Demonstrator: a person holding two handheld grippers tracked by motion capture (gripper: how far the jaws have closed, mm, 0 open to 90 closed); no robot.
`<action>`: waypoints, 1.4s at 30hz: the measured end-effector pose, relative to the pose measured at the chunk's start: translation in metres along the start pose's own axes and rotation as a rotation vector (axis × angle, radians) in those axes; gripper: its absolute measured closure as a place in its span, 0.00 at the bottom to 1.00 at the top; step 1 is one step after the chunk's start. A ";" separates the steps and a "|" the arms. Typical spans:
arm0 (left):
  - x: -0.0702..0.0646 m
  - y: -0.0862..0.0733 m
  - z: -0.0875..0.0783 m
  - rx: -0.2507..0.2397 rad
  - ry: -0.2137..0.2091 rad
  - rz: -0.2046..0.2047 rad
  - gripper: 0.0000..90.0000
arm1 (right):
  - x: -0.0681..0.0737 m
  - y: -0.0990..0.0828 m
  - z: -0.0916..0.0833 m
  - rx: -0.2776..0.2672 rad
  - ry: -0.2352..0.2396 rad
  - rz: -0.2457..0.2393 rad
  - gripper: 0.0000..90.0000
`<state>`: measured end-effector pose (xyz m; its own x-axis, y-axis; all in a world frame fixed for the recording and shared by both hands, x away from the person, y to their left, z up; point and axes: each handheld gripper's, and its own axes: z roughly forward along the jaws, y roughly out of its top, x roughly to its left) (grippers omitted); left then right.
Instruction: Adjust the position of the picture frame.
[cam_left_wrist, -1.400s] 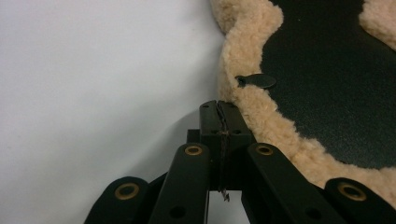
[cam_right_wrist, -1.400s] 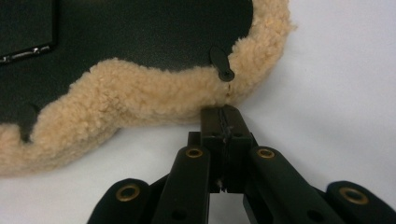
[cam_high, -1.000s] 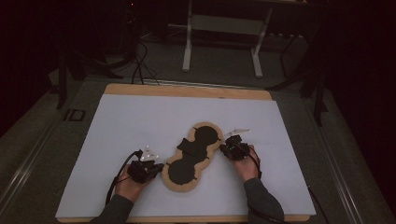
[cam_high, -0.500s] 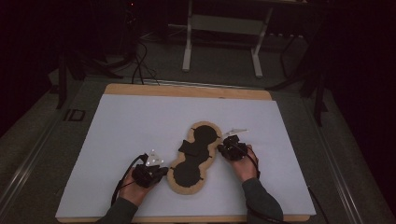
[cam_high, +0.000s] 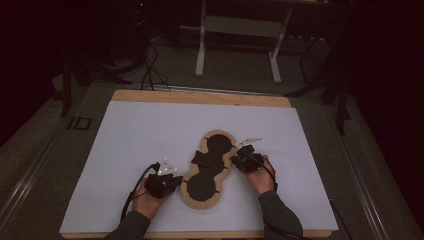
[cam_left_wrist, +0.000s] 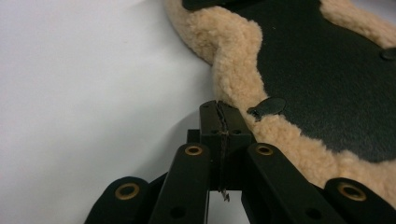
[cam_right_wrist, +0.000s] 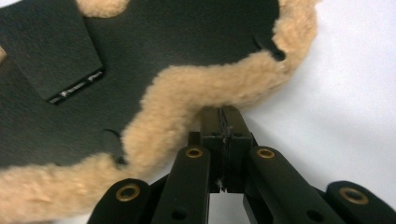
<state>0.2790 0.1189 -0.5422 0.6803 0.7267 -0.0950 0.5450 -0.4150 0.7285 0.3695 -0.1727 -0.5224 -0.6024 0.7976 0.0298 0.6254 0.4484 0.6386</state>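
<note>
Left tool: jaws pressed together, nothing between them, tips touching the fleece edge of the pad at its waist. Right tool: jaws likewise pressed together and empty, tips against the fleece rim at the pad's opposite waist. From the high view, left tool sits at the pad's near-left side, right tool at its right side. Pad lies flat, black face up, tan fleece border, peanut-shaped, slanted on the white surface, near its front edge.
</note>
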 end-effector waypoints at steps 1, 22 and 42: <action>-0.002 0.000 0.000 0.003 -0.005 0.008 1.00 | 0.001 0.000 0.000 0.000 0.001 -0.001 1.00; -0.036 -0.001 0.004 0.010 -0.059 0.091 1.00 | 0.003 0.007 0.003 -0.001 -0.008 0.001 1.00; -0.070 0.002 0.010 0.041 -0.157 0.213 1.00 | 0.017 0.020 0.012 0.015 -0.017 -0.024 1.00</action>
<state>0.2369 0.0619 -0.5408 0.8476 0.5284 -0.0489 0.3987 -0.5732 0.7159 0.3779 -0.1453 -0.5185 -0.6085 0.7935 0.0014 0.6186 0.4732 0.6272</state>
